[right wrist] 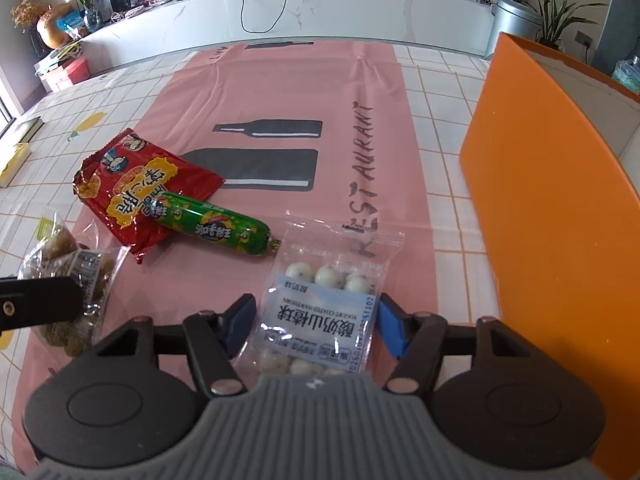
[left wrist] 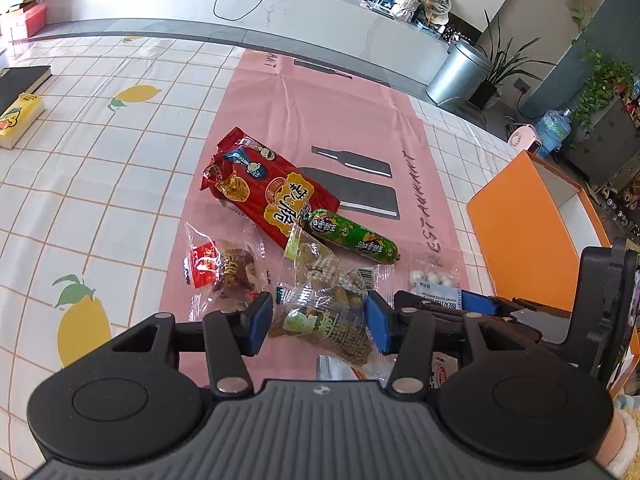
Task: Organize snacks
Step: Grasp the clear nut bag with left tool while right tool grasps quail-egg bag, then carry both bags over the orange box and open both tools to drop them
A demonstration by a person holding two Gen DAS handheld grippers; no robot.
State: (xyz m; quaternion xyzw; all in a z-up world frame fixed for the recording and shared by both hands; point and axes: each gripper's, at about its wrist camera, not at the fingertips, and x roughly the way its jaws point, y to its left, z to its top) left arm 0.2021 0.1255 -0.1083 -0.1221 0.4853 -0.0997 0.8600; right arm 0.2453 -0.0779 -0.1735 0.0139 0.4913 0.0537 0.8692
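Sausage (right wrist: 212, 222) lying across near end of noodle snack pack (right wrist: 136, 188), both on placemat (right wrist: 280, 92); hawthorn ball bag (right wrist: 324, 304) nearer, right; box (right wrist: 560, 200) far right, off placemat.

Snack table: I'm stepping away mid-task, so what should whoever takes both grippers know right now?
Left gripper: shut on the green-labelled clear packet, which looks lifted off the pink mat.
Right gripper: jaws astride the white-ball packet, which lies on the mat; a firm pinch is not clear.
Also on the mat: red packet, green sausage resting on its end, red-labelled clear packet at the mat's left edge.
Orange box stands to the right; its inside is mostly hidden.
Done: nothing visibly boxed.
Left: all five snacks, probably into the box.
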